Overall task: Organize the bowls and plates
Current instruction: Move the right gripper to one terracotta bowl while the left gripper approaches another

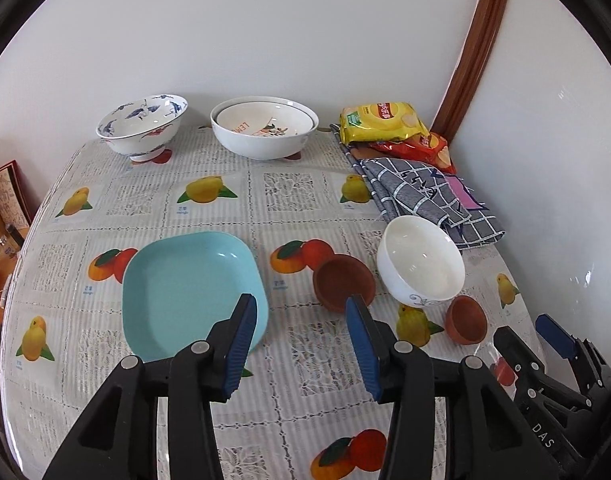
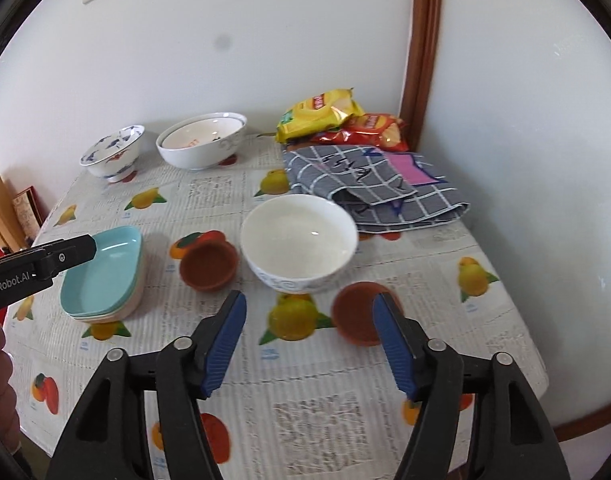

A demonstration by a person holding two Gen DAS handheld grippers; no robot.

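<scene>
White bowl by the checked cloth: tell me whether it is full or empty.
Empty: the white bowl shows only its bare glossy inside.

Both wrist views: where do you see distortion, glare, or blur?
Left wrist view: the fisheye bends the table edge; small glare spots sit in the white bowl. Right wrist view: the tablecloth near the lens looks soft; a dark smudge marks the wall.

teal square plates [image 2: 101,276]: stacked, upright, left of white bowl [image 2: 299,240] | brown bowls [image 2: 209,266], [image 2: 359,312]: flanking it | nested bowls [image 2: 203,144], blue-patterned bowl [image 2: 113,154]: behind it
</scene>
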